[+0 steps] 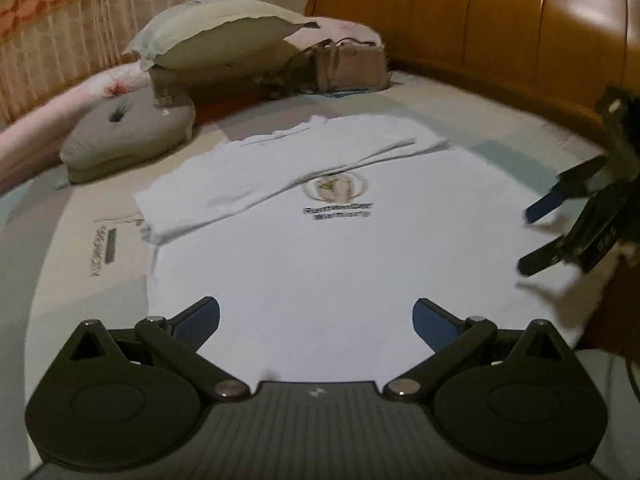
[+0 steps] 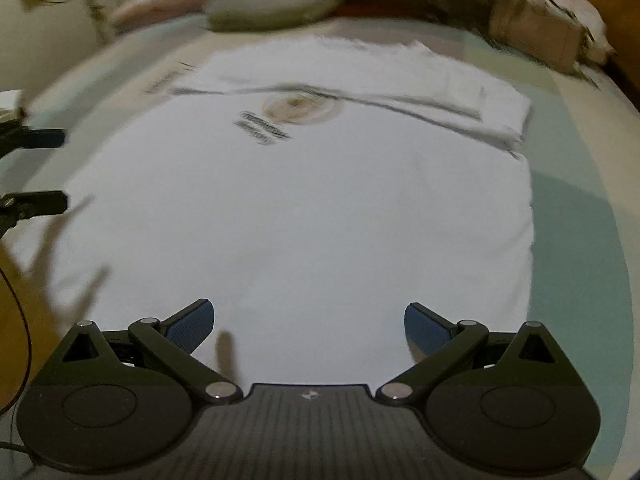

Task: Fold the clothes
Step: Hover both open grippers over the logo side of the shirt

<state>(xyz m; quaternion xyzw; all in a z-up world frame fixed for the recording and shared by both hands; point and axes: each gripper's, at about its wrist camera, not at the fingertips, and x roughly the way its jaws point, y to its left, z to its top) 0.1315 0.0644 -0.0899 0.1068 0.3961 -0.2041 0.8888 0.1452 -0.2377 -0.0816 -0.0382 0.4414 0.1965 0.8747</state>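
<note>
While both hand-held grippers hover over the bed, one white cotton T-shirt with a round printed emblem and two lines of dark text (image 1: 320, 264) is seen spread flat on the pale patterned bed sheet (image 1: 72, 280), roughly mid-bed. One sleeve/side panel is already folded inward across the upper chest, partly covering the emblem. Nothing is held by either tool.

Left hand-held gripper (image 1: 316, 318): two blue-padded fingers spread wide, empty, above the shirt's lower hem area. Right hand-held gripper (image 2: 309, 320): also two blue-padded fingers, spread wide, empty, above the opposite edge of the shirt. Each tool is also caught in the other's view: the right one at the frame's right edge in the left wrist view, the left one at the frame's left edge in the right wrist view, fingers apart in both. Contact with the fabric cannot be confirmed; the frames are motion-blurred.

Counted at the head of the bed: one pale green pillow (image 1: 216, 36) stacked on one brownish folded bundle (image 1: 344, 64), one grey round tufted cushion (image 1: 128, 136), one pink rolled blanket (image 1: 52, 124). One orange-brown wooden headboard (image 1: 500, 20) stands behind, one striped beige curtain (image 1: 60, 20) at left.
</note>
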